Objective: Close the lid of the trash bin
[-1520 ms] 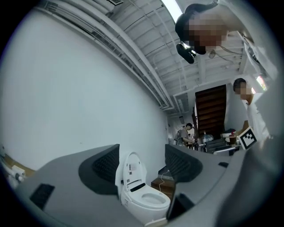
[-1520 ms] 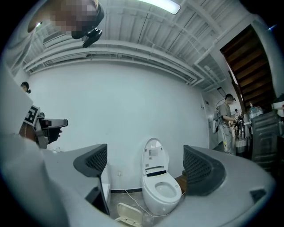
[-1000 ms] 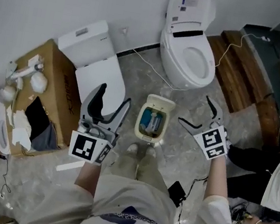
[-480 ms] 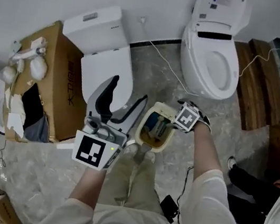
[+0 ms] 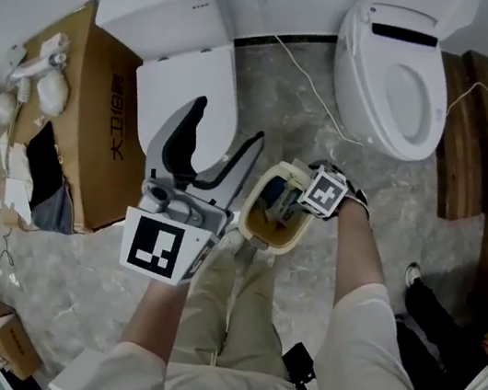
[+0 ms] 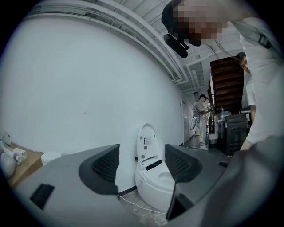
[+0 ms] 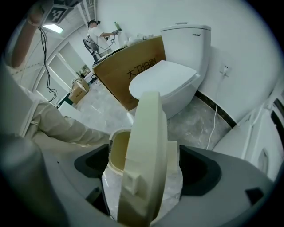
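Trash bin (image 5: 267, 233) sits on the floor at the person's feet, its cream lid (image 7: 148, 146) upright between the right gripper's (image 5: 292, 200) spread fingers (image 7: 204, 170). Left gripper (image 5: 228, 126) hovers released, empty. Tipping the lid gently over the opening should shut it.

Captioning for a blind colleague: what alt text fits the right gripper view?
A cream trash bin lid stands upright between the open jaws of the right gripper. Behind it are the open bin, a closed white toilet and a cardboard box.
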Demonstrator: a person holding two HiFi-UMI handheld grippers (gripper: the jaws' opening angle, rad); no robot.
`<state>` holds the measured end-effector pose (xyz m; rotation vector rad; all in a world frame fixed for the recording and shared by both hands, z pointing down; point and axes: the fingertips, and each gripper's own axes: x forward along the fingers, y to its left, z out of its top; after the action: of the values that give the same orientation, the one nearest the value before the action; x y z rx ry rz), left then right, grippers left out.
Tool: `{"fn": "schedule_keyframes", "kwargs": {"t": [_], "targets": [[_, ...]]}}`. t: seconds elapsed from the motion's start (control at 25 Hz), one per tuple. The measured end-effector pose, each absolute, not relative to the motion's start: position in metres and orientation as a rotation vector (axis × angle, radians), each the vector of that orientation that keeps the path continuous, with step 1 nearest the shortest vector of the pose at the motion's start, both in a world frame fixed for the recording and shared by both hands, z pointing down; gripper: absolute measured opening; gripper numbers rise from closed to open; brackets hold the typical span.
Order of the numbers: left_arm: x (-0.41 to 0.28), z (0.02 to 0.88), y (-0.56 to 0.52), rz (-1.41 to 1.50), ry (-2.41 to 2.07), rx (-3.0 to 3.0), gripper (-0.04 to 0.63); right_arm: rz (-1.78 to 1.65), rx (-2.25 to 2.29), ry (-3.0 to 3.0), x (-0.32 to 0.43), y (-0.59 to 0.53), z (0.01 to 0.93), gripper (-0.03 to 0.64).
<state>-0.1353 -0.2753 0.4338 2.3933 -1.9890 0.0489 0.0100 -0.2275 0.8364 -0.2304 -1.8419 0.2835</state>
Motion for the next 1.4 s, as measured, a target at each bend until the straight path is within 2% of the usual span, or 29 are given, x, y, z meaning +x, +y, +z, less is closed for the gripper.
{"fn": "schedule_keyframes", "kwargs": {"t": [0.24, 0.64, 1.4], "targets": [[-0.138, 0.438, -0.278, 0.078, -1.988, 2.395, 0.298, 0.337, -0.283, -1.867, 0.011, -0.199, 0.841, 0.479], [-0.137, 0.435, -0.268, 0.092, -1.983, 2.424, 0.298, 0.314, -0.257, -1.922, 0.007, -0.157, 0.840, 0.477], [-0.137, 0.481, -0.241, 0.098, -1.924, 2.466, 0.298, 0.369, -0.220, -1.945, -0.005, -0.061, 0.914, 0.476]]}}
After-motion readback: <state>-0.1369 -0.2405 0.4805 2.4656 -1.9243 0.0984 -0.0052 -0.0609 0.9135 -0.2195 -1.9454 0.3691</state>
